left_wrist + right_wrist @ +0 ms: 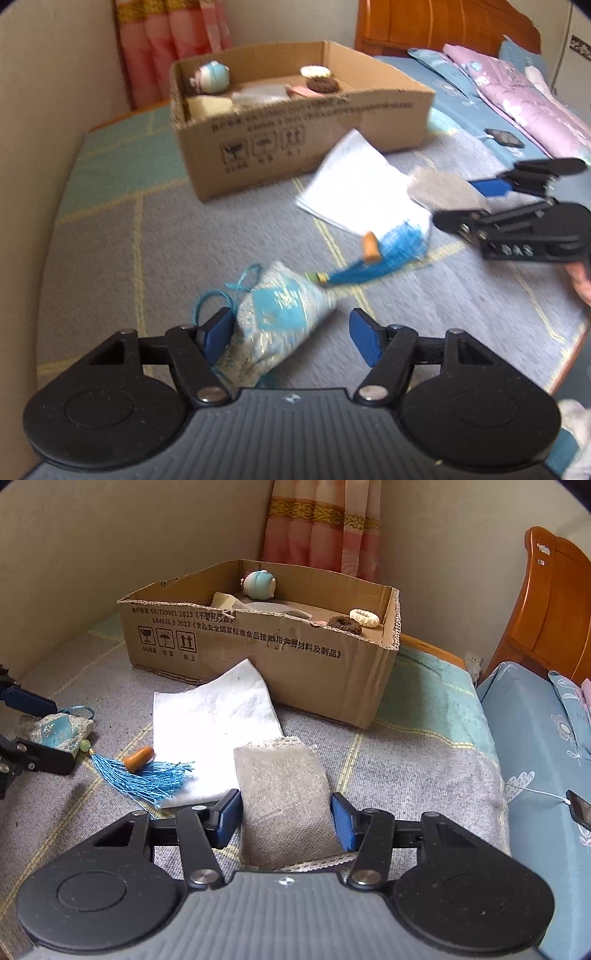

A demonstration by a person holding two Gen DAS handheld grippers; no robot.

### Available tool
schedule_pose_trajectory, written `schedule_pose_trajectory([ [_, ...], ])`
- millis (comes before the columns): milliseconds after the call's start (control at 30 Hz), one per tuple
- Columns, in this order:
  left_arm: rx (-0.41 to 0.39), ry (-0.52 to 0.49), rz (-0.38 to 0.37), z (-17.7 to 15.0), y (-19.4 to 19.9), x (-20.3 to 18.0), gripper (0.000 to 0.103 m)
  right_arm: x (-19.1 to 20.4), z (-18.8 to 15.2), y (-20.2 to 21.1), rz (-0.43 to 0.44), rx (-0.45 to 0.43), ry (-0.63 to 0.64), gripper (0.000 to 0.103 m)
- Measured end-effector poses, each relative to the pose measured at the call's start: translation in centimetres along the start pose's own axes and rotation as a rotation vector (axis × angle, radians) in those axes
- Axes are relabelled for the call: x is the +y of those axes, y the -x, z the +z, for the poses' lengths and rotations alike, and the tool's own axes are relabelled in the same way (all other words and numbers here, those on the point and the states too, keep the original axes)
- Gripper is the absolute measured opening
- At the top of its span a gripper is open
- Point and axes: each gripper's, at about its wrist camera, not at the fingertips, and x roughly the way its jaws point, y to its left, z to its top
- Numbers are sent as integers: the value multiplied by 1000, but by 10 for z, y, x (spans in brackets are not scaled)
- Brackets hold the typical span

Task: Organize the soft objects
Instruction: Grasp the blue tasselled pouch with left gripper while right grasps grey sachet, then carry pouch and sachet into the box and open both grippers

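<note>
A blue and silver sachet pouch [280, 317] with a blue tassel [373, 258] lies on the grey bedspread. My left gripper [291, 336] is open around the pouch, left pad touching it. The pouch also shows in the right wrist view [61, 731]. A grey folded cloth [284, 801] lies between the open fingers of my right gripper [286, 821]. A white cloth [214, 727] lies beside it, partly under it. A small orange gourd [138, 758] lies on the tassel. The cardboard box [295, 653] holds a blue plush [258, 584] and two hair scrunchies [351, 619].
The box stands at the back by the wall and a pink curtain [325, 528]. A wooden headboard [550, 602], blue sheet and pink quilt [517, 96] are to the right. A phone [580, 810] on a white cable lies on the blue sheet.
</note>
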Motion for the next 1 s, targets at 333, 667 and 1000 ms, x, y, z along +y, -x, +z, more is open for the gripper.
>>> schedule_pose_trajectory([
  [333, 9, -66, -10, -5, 1, -1, 65, 0, 1, -1, 4, -2, -4, 58],
  [667, 3, -89, -18, -6, 8, -8, 31, 1, 3, 0, 5, -14, 10, 50],
  [1000, -52, -132, 24, 7, 38, -16, 30, -7, 1, 20, 18, -55, -6, 43],
])
